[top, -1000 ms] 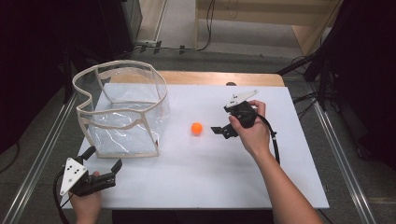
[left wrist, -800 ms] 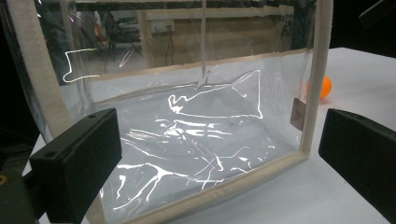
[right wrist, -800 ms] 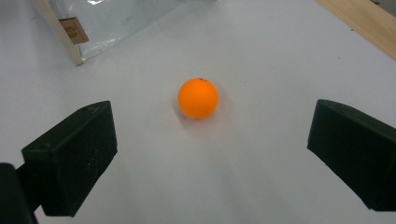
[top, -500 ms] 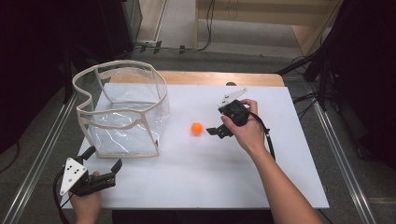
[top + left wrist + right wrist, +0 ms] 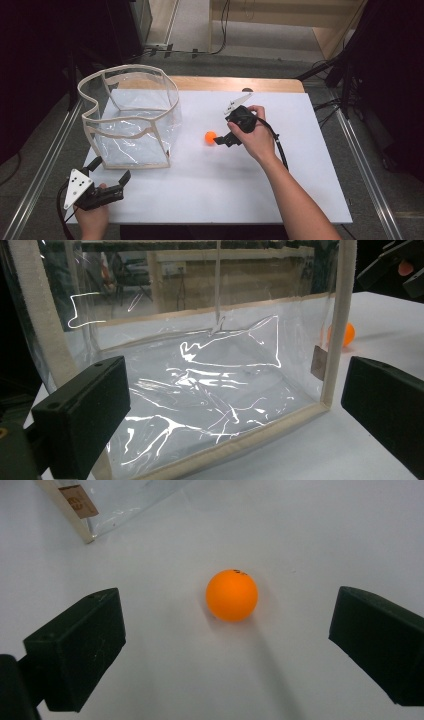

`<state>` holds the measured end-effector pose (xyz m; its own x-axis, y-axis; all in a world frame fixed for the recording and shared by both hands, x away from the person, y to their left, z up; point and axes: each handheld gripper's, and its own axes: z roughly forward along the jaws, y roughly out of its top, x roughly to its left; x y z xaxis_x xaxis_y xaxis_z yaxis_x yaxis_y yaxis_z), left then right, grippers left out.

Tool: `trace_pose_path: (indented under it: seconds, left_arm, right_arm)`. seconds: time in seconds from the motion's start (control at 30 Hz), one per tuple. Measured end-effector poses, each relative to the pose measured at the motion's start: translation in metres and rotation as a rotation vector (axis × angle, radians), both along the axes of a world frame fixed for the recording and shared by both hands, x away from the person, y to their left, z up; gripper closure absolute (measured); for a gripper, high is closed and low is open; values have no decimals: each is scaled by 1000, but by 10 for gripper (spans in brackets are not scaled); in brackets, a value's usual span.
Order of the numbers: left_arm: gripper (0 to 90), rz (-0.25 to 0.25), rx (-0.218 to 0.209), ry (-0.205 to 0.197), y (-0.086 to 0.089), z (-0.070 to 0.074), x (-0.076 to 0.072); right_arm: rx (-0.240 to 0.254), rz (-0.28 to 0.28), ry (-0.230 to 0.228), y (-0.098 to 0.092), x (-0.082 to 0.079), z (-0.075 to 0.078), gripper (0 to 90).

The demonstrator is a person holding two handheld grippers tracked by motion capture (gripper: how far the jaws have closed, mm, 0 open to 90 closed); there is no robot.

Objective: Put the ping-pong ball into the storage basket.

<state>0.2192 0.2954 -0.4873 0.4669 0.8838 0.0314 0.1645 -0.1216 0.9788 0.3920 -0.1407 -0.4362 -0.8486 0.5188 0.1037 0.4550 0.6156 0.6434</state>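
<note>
**Right gripper closing in on the orange ball**

Over the last second: right gripper [image 5: 220, 141] moved left and nearer across the white table [image 5: 300, 190], from a spot well to the right of the orange ball [image 5: 210, 137] to one just beside it. Ball itself unmoved, lying on the bare table right of the clear bag [image 5: 131, 120], apart from its wall.

In the right gripper view: jaws spread wide, nothing between them but the ball [image 5: 232, 595], centred in the gap and a little ahead, touching neither jaw. Empty and released, then, not yet clamped. Bag corner with its small tag [image 5: 78, 501] visible at far left.

Left gripper [image 5: 107, 189] unchanged at the near left corner of the table, jaws likewise spread and holding nothing, aimed at the bag's near wall [image 5: 200, 390]; ball [image 5: 345, 334] glimpsed past the bag's right edge seam.

Meaning for the work: approach to the ball nearly complete. Likely next: a short push forward to bracket it, then closing. Risk: a round, light ball rolling off at a one-sided touch.
</note>
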Motion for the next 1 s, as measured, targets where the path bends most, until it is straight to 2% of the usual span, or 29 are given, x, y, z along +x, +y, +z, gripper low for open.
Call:
trace_pose_path:
  seconds: [0.43, 0.47, 0.53, 0.6, 1.0]
  left_arm:
    - [1, -1, 0, 0, 0, 0, 0]
    - [1, -1, -1, 0, 0, 0, 0]
    - [1, -1, 0, 0, 0, 0, 0]
    - [1, -1, 0, 0, 0, 0, 0]
    - [1, -1, -1, -1, 0, 0, 0]
  right_arm:
    - [-46, 31, 25, 16, 7, -9, 7]
    - [-53, 22, 22, 18, 8, -11, 136]
    - [-64, 19, 20, 20, 10, -13, 148]
    - [-62, 34, 34, 22, 11, -16, 148]
    - [-130, 49, 45, 34, 17, -26, 152]
